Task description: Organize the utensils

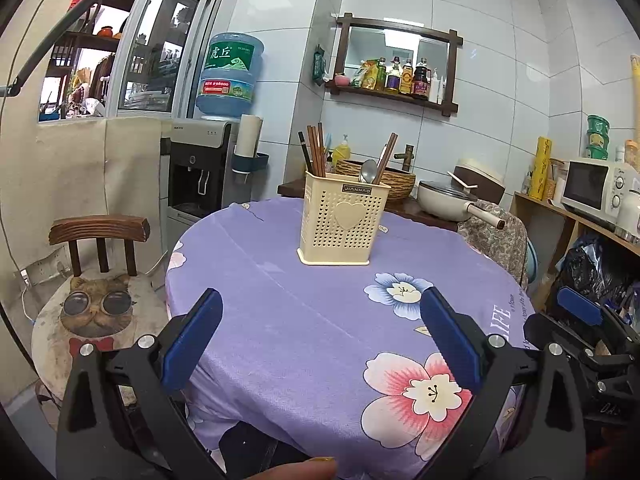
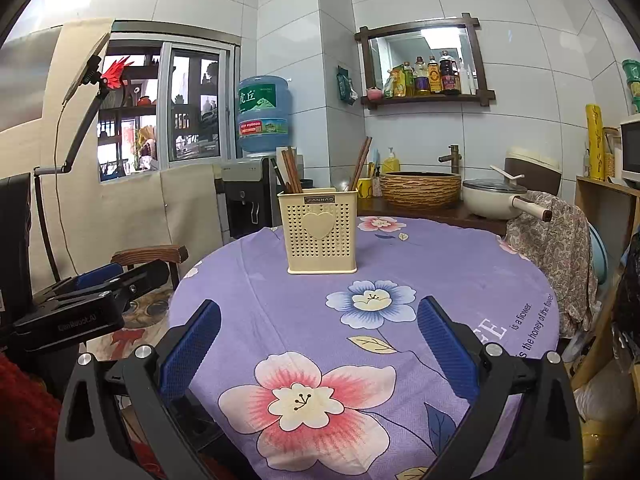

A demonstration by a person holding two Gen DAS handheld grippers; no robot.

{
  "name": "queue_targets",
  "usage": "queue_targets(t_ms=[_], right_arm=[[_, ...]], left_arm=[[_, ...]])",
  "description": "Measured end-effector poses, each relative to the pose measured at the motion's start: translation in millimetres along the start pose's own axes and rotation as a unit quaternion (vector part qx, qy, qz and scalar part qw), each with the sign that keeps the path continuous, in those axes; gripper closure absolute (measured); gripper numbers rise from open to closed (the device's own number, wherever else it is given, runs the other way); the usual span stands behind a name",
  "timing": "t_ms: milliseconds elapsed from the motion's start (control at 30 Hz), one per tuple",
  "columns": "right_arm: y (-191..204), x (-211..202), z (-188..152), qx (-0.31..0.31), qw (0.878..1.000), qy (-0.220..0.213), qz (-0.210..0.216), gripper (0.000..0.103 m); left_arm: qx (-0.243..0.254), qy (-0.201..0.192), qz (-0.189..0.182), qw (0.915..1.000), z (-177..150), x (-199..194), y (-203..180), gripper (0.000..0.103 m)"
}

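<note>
A cream perforated utensil holder (image 1: 340, 220) (image 2: 318, 232) with a heart on its front stands upright on the round table's purple floral cloth (image 1: 304, 320) (image 2: 400, 264). Brown chopsticks (image 1: 314, 154) (image 2: 290, 170) stick up from its left part. More chopsticks (image 1: 386, 158) (image 2: 360, 164) and a metal spoon (image 1: 367, 171) lean in its right part. My left gripper (image 1: 322, 312) hangs open over the near table edge, nothing between its blue pads. My right gripper (image 2: 320, 320) is open too, equally short of the holder. The right gripper (image 1: 580, 320) also shows in the left wrist view, the left gripper (image 2: 96, 280) in the right wrist view.
A wooden chair with a cat cushion (image 1: 96, 308) stands left of the table. Behind are a water dispenser (image 1: 200, 172), a woven basin (image 2: 420, 190), a lidded pan (image 2: 496, 198) and a cloth-draped chair (image 2: 556, 248). A microwave (image 1: 600, 188) sits on a shelf at right.
</note>
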State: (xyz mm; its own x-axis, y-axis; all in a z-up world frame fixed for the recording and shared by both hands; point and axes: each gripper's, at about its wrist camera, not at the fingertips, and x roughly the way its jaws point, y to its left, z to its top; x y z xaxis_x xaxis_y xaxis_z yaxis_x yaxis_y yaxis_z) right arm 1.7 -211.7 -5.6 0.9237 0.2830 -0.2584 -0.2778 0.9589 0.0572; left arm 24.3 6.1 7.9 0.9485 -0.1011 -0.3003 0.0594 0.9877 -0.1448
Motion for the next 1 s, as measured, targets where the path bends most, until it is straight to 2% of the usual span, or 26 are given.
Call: queue_targets(t_ms=[1000], right_arm=[[2.3, 0.2, -0.6, 0.001, 1.0, 0.006, 0.006, 0.006]], left_arm=[[0.005, 0.001, -0.003, 1.0, 1.5, -2.4, 3.7, 0.006]])
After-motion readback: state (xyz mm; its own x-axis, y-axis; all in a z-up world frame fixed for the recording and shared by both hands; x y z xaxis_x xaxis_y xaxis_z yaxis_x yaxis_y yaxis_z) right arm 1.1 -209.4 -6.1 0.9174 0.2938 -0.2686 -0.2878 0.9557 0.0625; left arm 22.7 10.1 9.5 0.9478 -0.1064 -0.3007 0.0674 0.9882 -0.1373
